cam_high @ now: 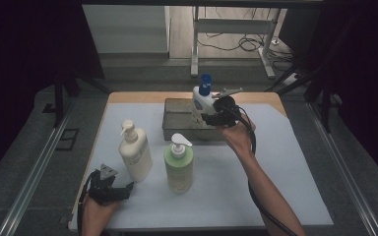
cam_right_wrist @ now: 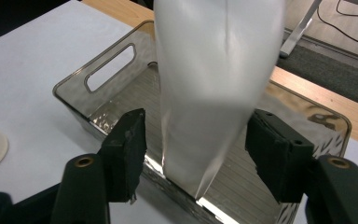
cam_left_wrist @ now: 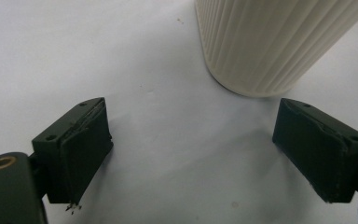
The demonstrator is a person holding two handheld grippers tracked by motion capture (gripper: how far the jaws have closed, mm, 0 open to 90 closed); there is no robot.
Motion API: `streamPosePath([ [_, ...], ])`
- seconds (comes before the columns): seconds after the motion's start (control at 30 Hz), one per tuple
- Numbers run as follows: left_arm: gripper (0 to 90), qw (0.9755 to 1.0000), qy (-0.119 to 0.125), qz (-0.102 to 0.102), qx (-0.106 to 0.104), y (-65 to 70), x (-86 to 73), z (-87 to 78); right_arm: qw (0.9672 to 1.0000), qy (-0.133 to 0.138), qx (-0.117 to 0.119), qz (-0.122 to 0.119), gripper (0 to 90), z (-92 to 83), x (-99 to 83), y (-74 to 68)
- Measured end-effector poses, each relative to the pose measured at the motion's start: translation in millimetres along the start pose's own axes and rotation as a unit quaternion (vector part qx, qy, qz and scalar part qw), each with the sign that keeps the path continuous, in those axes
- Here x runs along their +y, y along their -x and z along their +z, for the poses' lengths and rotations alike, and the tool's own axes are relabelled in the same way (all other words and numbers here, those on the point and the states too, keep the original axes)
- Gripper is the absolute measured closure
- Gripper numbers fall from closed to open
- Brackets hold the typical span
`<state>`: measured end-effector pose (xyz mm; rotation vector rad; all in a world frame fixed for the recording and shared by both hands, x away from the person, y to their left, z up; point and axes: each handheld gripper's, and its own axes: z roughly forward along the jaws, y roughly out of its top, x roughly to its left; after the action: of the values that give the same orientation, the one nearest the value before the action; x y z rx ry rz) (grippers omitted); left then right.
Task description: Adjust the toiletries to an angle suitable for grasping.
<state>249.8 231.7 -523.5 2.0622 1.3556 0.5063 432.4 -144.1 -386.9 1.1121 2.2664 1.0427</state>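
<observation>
Nearest the person, left gripper point(cam_high: 114, 191) rests on the white table cover point(cam_high: 285, 187), jaws wide apart and empty, just short of the cream pump bottle point(cam_high: 136, 153). Beyond the green pump bottle point(cam_high: 179, 166), right gripper point(cam_high: 211, 116) holds a white blue-capped bottle point(cam_high: 203, 101) over the clear bin point(cam_high: 176, 120). Risk — in the right gripper view one pad seems to stand off the tapering bottle point(cam_right_wrist: 214, 84), so the hold looks loose; it could slip or tip against the bin point(cam_right_wrist: 102, 70) wall. Cap colour reads from the high view; pad contact from the gripper view.

Dark curtains point(cam_high: 24, 44) flanked the wooden table point(cam_high: 138, 97), which bore a white mat point(cam_high: 285, 177). Beyond it, cables point(cam_high: 236, 44) trailed across the floor near a white metal stand point(cam_high: 231, 27).
</observation>
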Motion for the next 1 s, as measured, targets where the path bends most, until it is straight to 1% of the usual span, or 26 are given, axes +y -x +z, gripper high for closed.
streamPosePath([
  [0.1,10.9,1.0000,0.000,0.000,0.000,0.0,0.0,0.0,1.0000,0.003,-0.001,-0.001,40.5,-2.8,-3.7,1.0],
  [0.17,10.9,1.0000,0.000,0.000,0.000,0.0,0.0,0.0,1.0000,0.005,-0.001,0.000,42.5,-6.5,-9.5,3.7],
  [0.33,10.9,1.0000,0.000,0.000,0.000,0.2,-0.1,0.0,1.0000,0.003,0.001,0.008,45.7,-9.0,-17.4,8.9],
  [0.4,10.9,1.0000,0.000,0.001,0.001,0.0,0.0,0.0,0.9998,0.001,0.004,0.019,50.9,-9.1,-23.4,13.2],
  [0.53,10.9,1.0000,0.000,0.001,0.001,0.0,0.0,0.0,0.9996,0.002,-0.004,0.028,59.1,-7.5,-29.4,17.6],
  [0.57,10.9,1.0000,0.000,0.001,0.001,-0.1,0.0,-0.1,0.9996,0.002,-0.004,0.028,59.1,-7.5,-29.4,17.6],
  [0.6,10.9,1.0000,0.000,0.001,0.001,0.0,0.0,-0.1,0.9995,0.000,-0.006,0.033,63.4,-5.5,-31.2,19.7],
  [0.63,10.9,1.0000,0.000,0.001,0.001,0.0,0.0,-0.1,0.9995,0.000,-0.006,0.033,63.4,-5.5,-31.2,19.7],
  [0.67,10.9,1.0000,0.000,0.001,0.001,0.0,0.0,-0.1,0.9993,-0.001,-0.015,0.036,68.9,-2.9,-32.6,21.5],
  [0.8,10.9,1.0000,0.000,0.001,0.001,0.0,0.0,-0.1,0.9987,-0.010,-0.018,0.046,80.5,6.2,-34.3,26.8],
  [0.83,10.9,1.0000,0.000,0.001,0.001,0.0,0.0,-0.1,0.9987,-0.010,-0.018,0.046,80.5,6.2,-34.3,26.8],
  [0.87,10.9,1.0000,0.000,0.001,0.001,-0.1,0.0,-0.1,0.9984,-0.010,-0.021,0.052,85.6,11.5,-35.2,29.0],
  [0.9,10.9,1.0000,0.000,0.001,0.001,-0.1,0.0,-0.1,0.9983,-0.012,-0.021,0.053,87.6,14.4,-35.3,30.0],
  [0.93,10.9,1.0000,0.000,0.001,0.001,-0.1,0.0,-0.1,0.9983,-0.012,-0.021,0.053,87.6,14.4,-35.3,30.0],
  [0.97,10.9,1.0000,0.000,0.001,0.001,-0.1,0.0,-0.1,0.9980,-0.017,-0.028,0.053,89.7,20.0,-35.3,30.6],
  [1.0,10.9,1.0000,0.000,0.001,0.001,-0.1,0.0,-0.1,0.9980,-0.017,-0.028,0.053,89.7,20.0,-35.3,30.6],
])
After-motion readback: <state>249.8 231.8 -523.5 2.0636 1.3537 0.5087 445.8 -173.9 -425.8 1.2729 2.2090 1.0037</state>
